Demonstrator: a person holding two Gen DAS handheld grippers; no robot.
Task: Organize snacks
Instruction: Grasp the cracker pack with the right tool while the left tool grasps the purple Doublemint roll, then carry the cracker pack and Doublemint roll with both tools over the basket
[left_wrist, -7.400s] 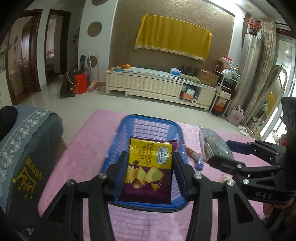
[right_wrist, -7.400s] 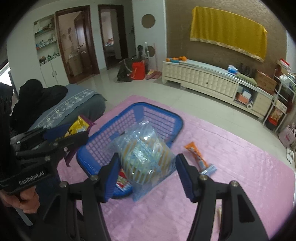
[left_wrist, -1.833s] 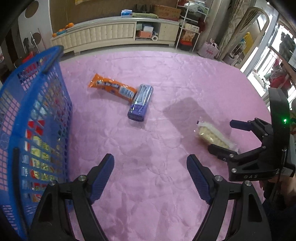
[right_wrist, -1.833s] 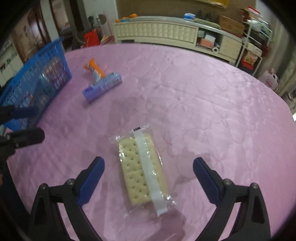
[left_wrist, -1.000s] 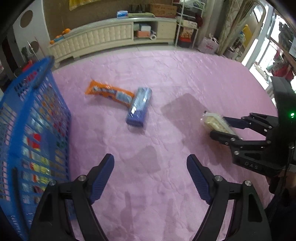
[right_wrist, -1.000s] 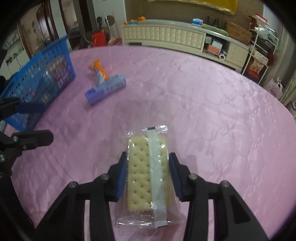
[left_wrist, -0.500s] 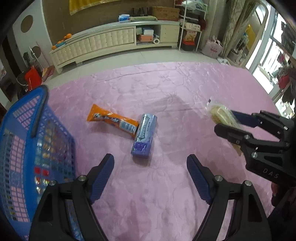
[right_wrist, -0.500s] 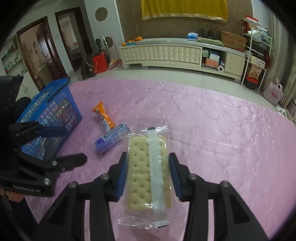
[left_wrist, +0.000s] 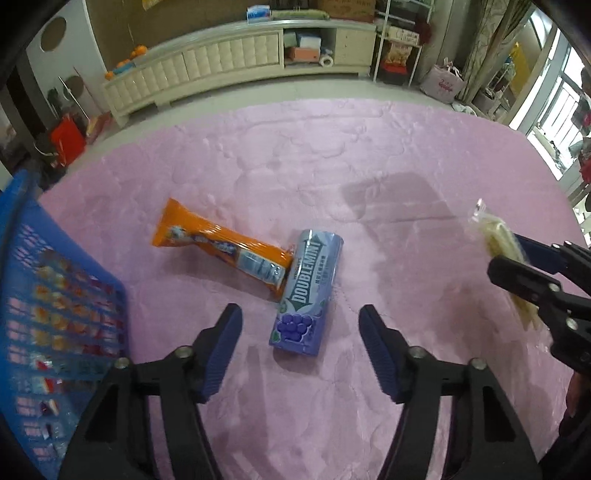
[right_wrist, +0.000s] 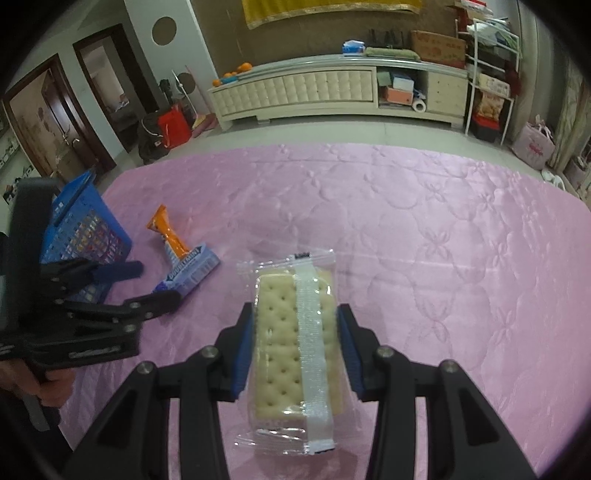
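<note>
A purple Doublemint gum box (left_wrist: 307, 293) lies on the pink quilt, its far end touching an orange snack packet (left_wrist: 221, 245). My left gripper (left_wrist: 300, 345) hovers over the box's near end, jaws closing, the box between them but not touched. My right gripper (right_wrist: 295, 345) is shut on a clear-wrapped cracker pack (right_wrist: 297, 349), held above the quilt; in the left wrist view that gripper (left_wrist: 517, 258) holds the cracker pack (left_wrist: 498, 245) at the right. The right wrist view shows the left gripper (right_wrist: 147, 284), the gum box (right_wrist: 190, 271) and the orange packet (right_wrist: 170, 236).
A blue plastic basket (left_wrist: 44, 306) with snacks inside stands at the left, also seen as the basket (right_wrist: 83, 229) behind the left gripper. The pink quilt (right_wrist: 424, 240) spreads wide to the right. A white cabinet (right_wrist: 314, 92) lines the far wall.
My left gripper has moved toward the gum box and its jaws have narrowed. My right gripper has carried the cracker pack a little further above the quilt.
</note>
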